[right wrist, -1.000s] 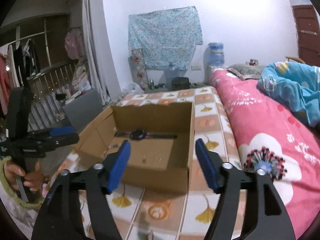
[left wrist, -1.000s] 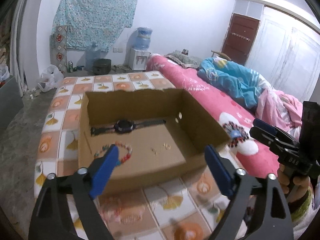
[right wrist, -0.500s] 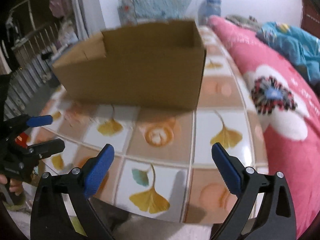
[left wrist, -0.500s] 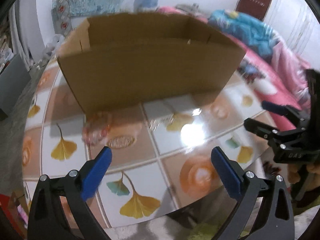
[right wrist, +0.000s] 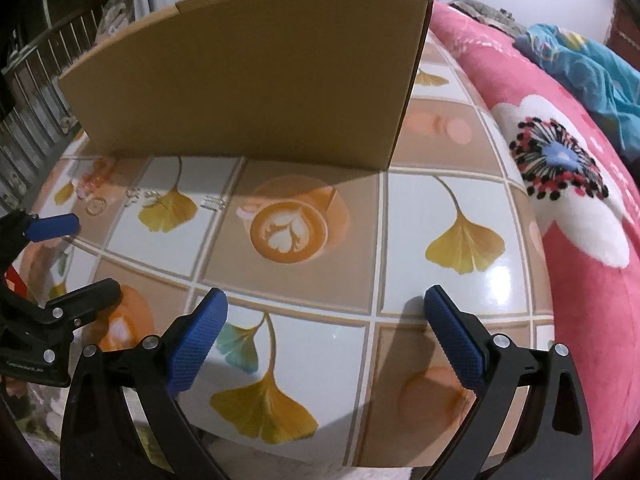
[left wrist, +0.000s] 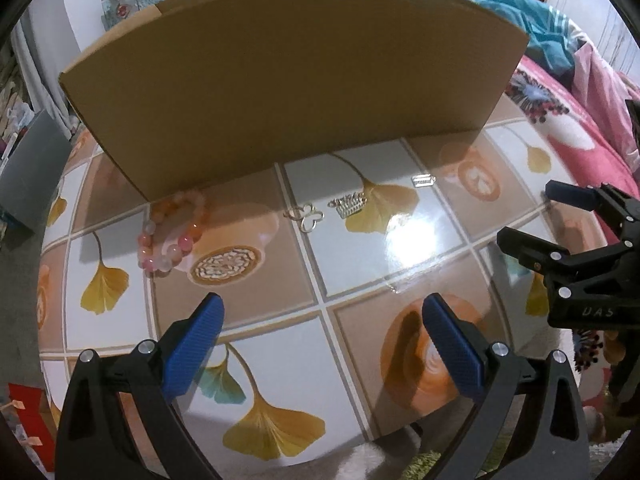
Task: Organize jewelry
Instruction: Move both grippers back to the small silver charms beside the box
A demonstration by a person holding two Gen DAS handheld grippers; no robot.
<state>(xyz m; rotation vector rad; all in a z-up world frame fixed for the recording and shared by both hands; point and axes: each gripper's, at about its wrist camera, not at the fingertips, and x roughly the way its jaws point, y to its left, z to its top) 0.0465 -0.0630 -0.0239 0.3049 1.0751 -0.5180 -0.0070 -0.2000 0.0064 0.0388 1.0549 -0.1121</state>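
Observation:
A pink bead bracelet [left wrist: 170, 236] lies on the tiled tabletop [left wrist: 360, 264] just in front of the cardboard box [left wrist: 288, 80]. To its right lie a silver butterfly piece [left wrist: 306, 216], a crown-shaped piece [left wrist: 347, 204] and a small silver clip [left wrist: 423, 180]. My left gripper [left wrist: 322, 312] hangs open above the table, short of the jewelry, nothing between its blue pads. My right gripper [right wrist: 326, 304] is open too, over bare tiles near the box's right corner [right wrist: 400, 152]. In the right wrist view the bracelet [right wrist: 94, 184] and clip [right wrist: 214, 202] lie far left. The box's inside is hidden.
A bed with a pink flowered blanket [right wrist: 560, 168] runs along the table's right side, a blue quilt [left wrist: 520, 12] on it. The table's near edge [left wrist: 360, 440] curves below the fingers. Each gripper shows in the other's view: the right gripper [left wrist: 532, 216], the left gripper [right wrist: 84, 256].
Both grippers sank and tipped downward, from looking into the box at a watch and bracelet to facing its front wall and the table. The right jaws spread wider.

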